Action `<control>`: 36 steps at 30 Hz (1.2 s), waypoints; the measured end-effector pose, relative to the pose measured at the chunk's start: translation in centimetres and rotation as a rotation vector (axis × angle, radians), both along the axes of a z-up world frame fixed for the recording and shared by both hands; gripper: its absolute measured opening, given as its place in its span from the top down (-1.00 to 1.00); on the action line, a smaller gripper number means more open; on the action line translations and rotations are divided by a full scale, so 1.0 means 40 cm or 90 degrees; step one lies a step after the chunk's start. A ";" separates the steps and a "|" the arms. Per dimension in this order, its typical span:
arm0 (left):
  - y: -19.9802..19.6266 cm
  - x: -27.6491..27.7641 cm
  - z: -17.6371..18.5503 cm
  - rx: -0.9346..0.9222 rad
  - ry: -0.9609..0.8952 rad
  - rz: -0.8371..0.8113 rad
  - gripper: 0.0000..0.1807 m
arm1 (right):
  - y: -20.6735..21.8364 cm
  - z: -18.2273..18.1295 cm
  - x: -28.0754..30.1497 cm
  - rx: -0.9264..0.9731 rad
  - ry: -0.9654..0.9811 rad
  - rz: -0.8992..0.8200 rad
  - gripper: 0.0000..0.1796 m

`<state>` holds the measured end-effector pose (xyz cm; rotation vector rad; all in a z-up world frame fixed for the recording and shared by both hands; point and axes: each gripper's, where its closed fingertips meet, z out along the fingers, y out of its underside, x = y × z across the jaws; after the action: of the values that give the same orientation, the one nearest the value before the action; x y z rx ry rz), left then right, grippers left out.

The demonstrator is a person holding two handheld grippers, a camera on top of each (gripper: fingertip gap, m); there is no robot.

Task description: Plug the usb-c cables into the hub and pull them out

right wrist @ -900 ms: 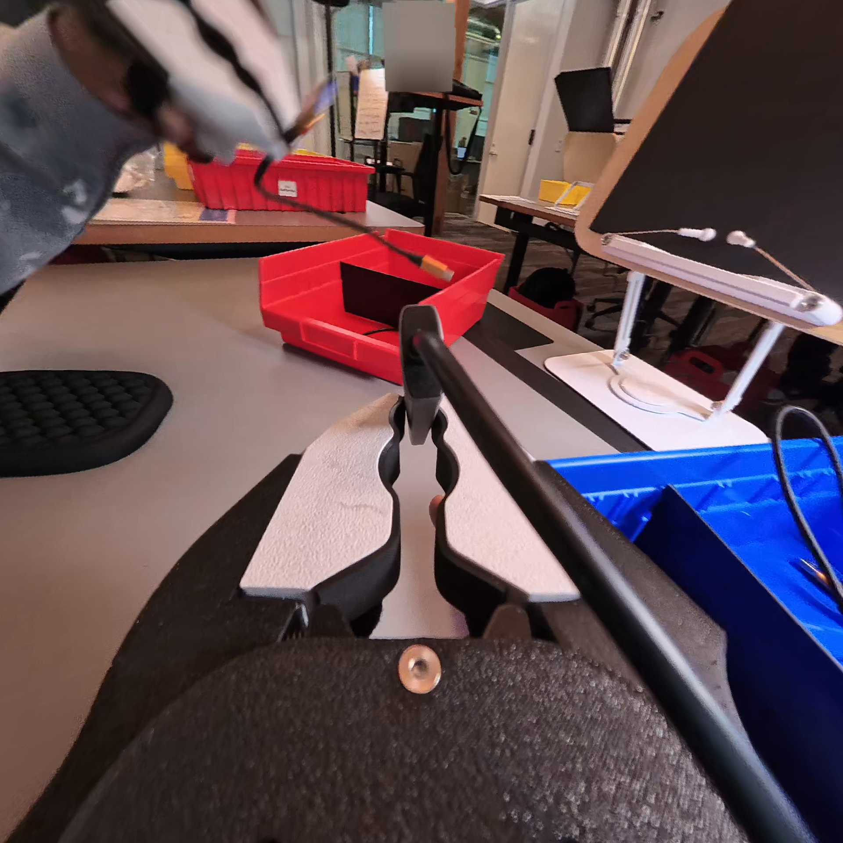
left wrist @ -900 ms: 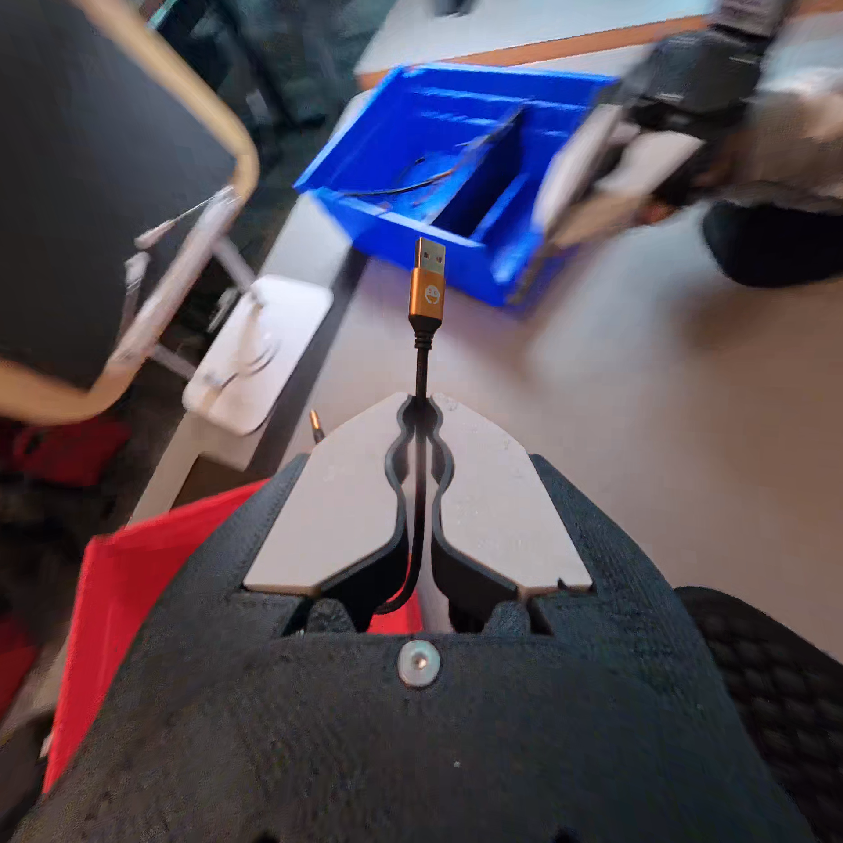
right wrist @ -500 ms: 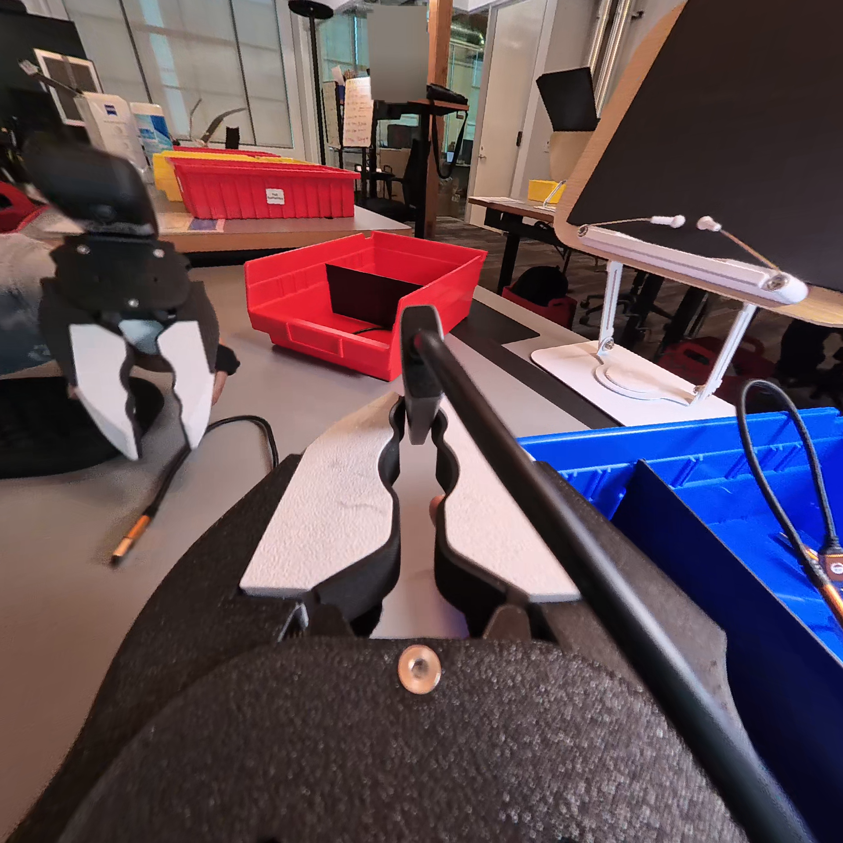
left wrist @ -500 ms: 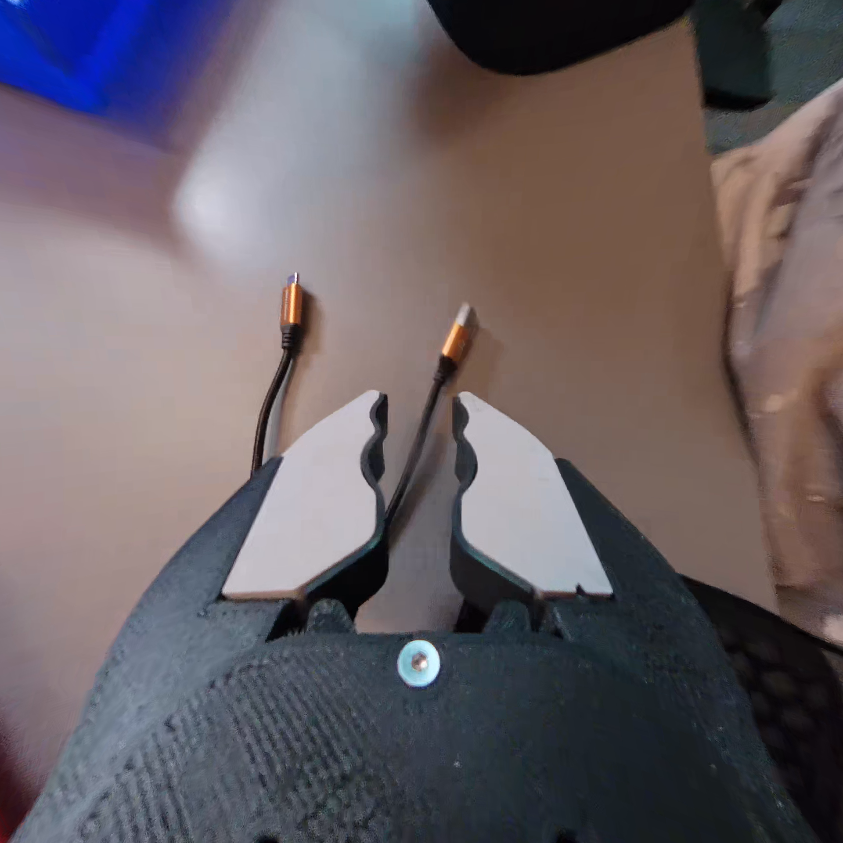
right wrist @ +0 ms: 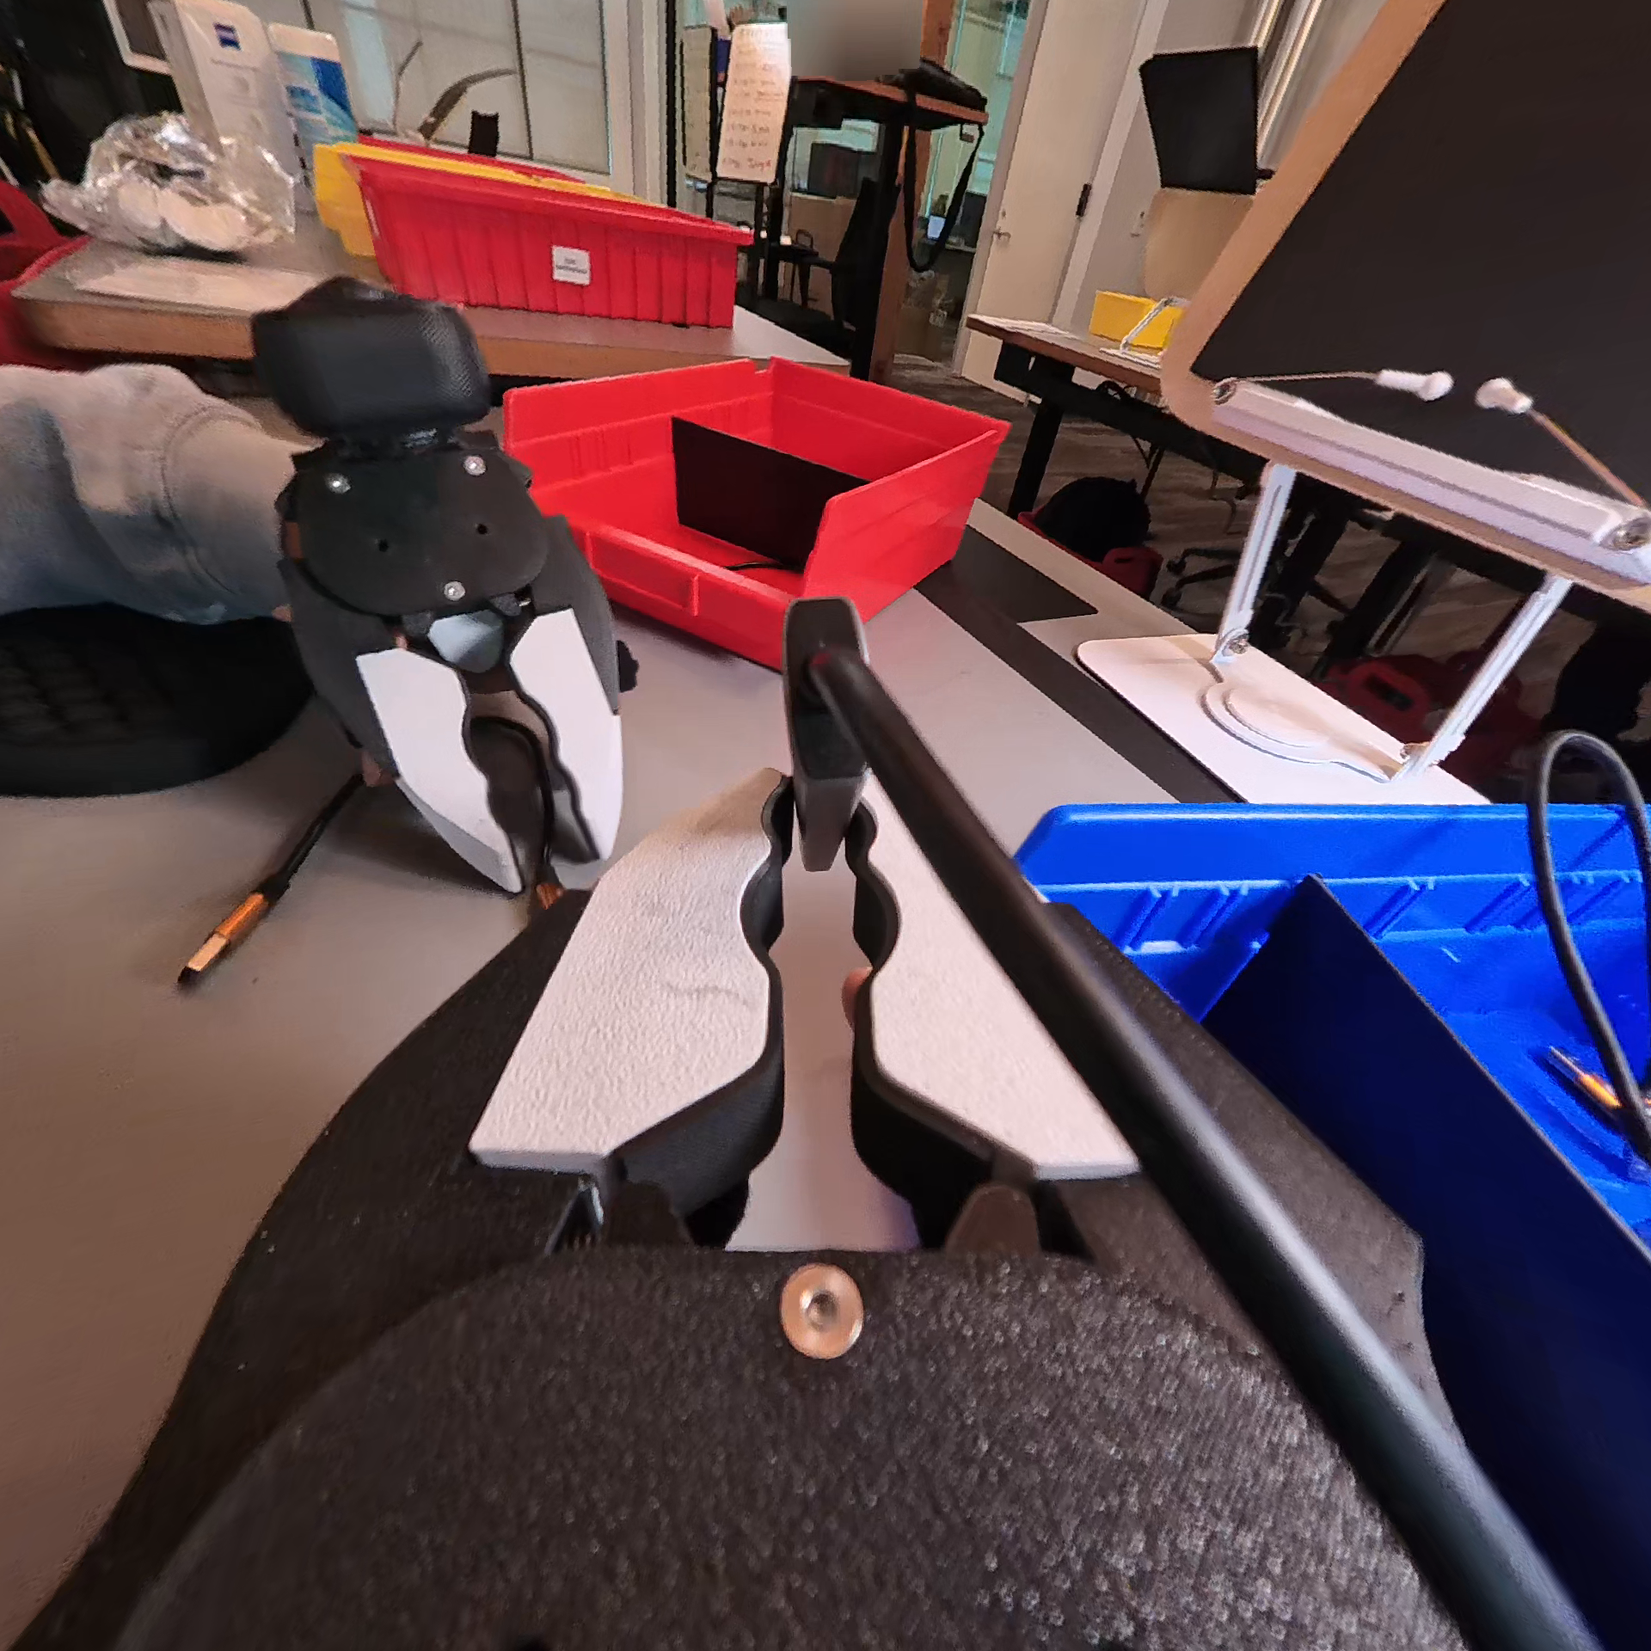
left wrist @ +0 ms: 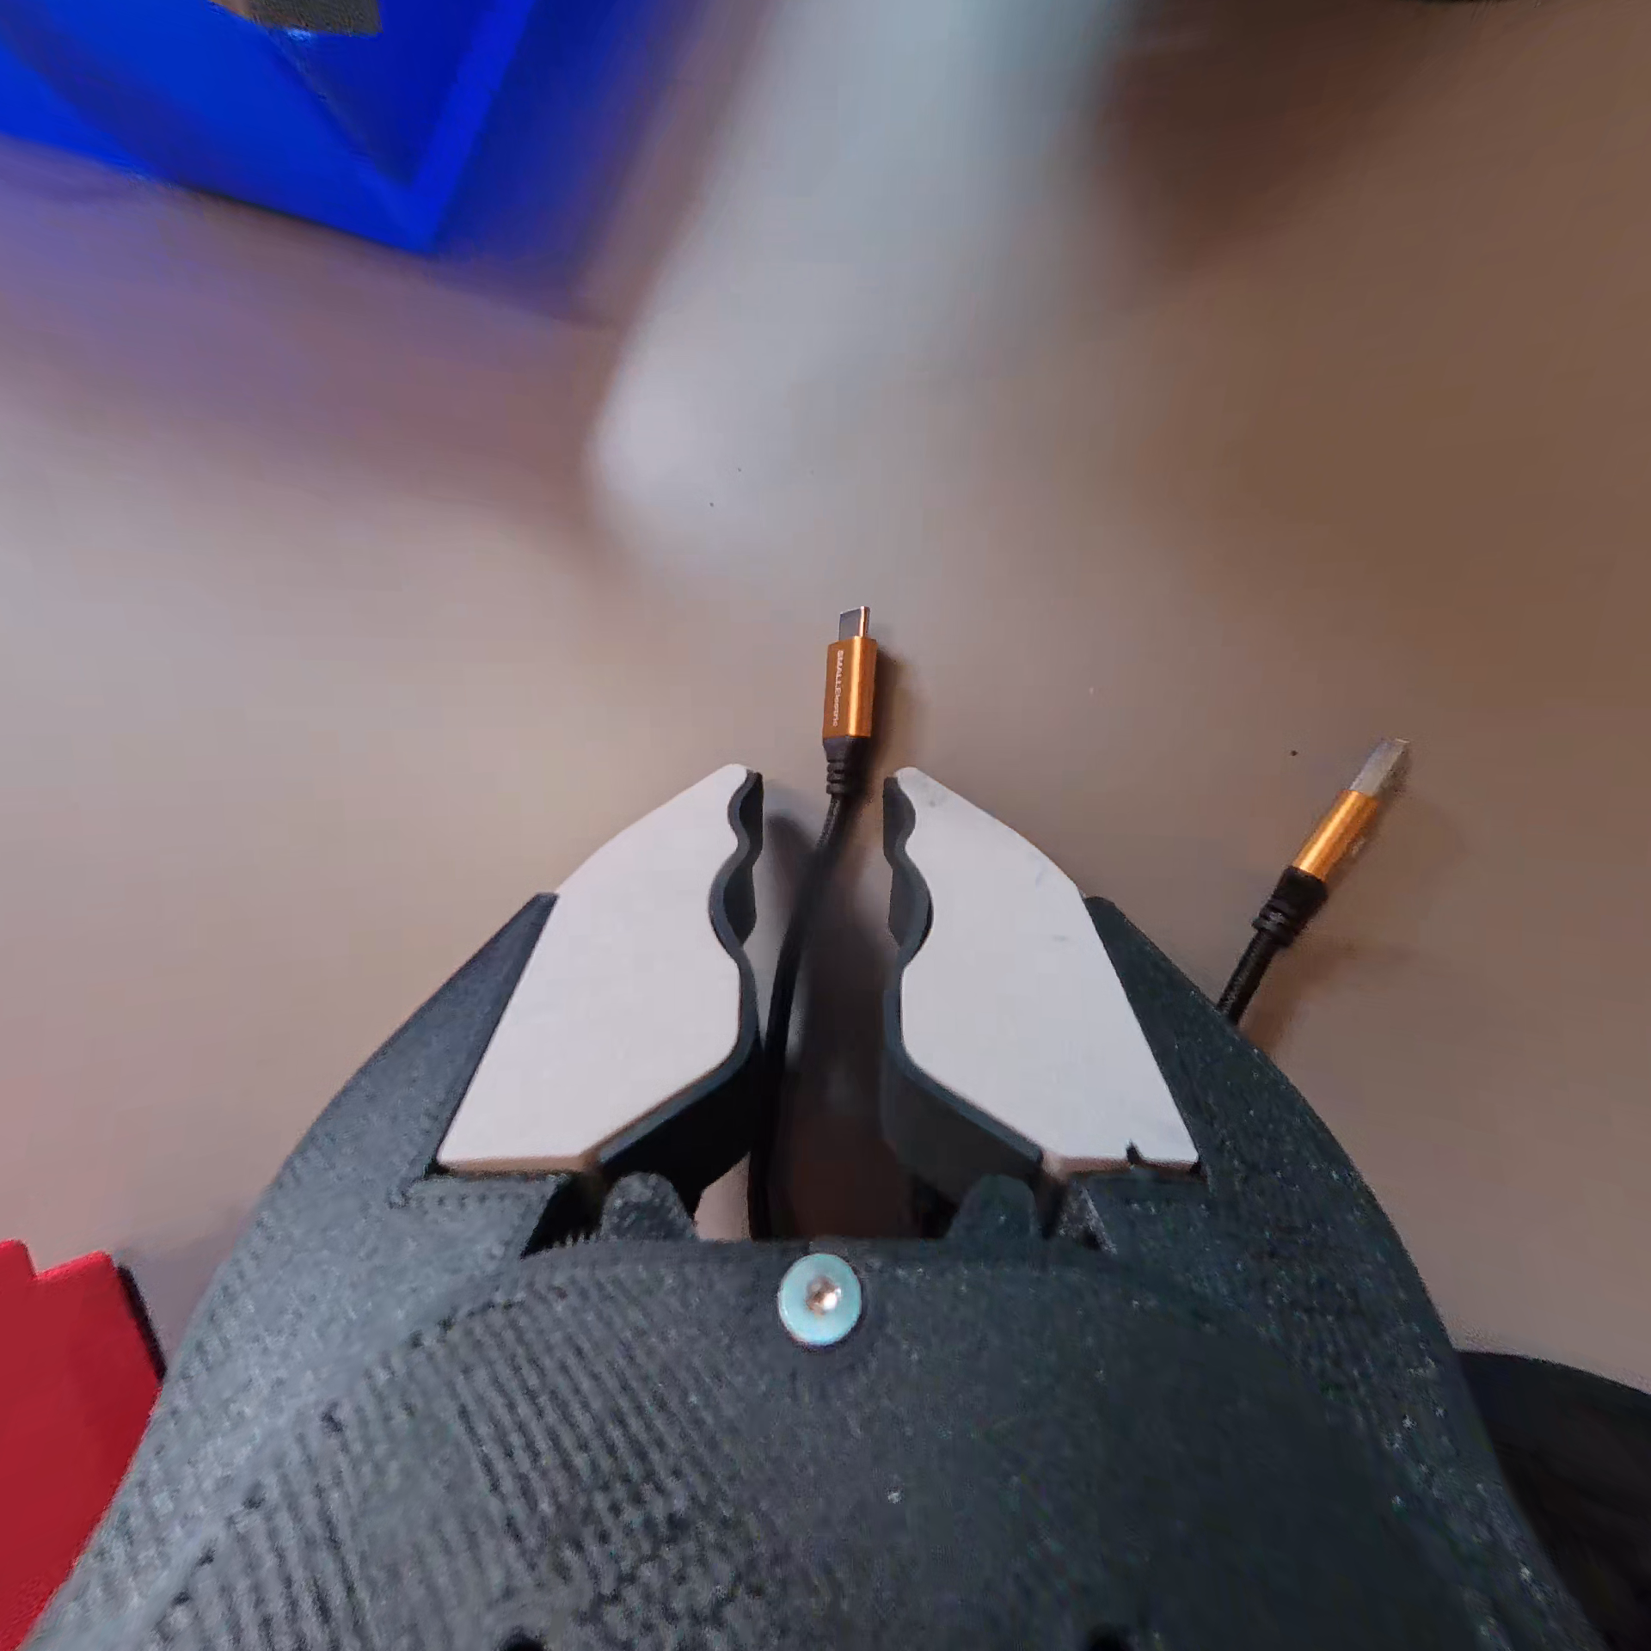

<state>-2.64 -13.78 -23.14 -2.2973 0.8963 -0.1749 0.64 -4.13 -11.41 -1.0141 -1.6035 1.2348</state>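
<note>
My left gripper point(left wrist: 822, 782) is open and low over the grey table. A black cable lies between its fingers, untouched by the pads. The cable's orange USB-C plug point(left wrist: 849, 688) lies just beyond the fingertips. Its orange USB-A plug point(left wrist: 1349, 822) lies to the right. My right gripper point(right wrist: 822, 804) is shut on a dark grey hub point(right wrist: 822, 715), held upright above the table, with the hub's black cord running back over the right finger. In the right wrist view the left gripper point(right wrist: 545, 862) points down at the table, with the USB-A plug point(right wrist: 223, 929) beside it.
A red bin point(right wrist: 893, 527) stands behind the hub. A blue bin point(right wrist: 1340, 893) holding more cables is at the right; it also shows in the left wrist view point(left wrist: 268, 134). A black mat point(right wrist: 89, 715) lies at the left. A white stand point(right wrist: 1295, 697) holds a dark board at the right.
The left gripper opened, let the cable drop onto the table, came down and shifted from the USB-A end to straddle the USB-C end. The right gripper kept hold of the hub.
</note>
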 end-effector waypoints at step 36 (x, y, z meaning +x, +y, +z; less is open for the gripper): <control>0.011 0.075 0.099 0.003 -0.079 0.049 0.91 | -0.165 -0.186 0.024 0.513 -0.103 0.138 0.90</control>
<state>0.38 -13.33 -19.18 -2.2844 0.7428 -0.2777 1.60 -10.73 -18.85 -0.4342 -2.1159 0.5257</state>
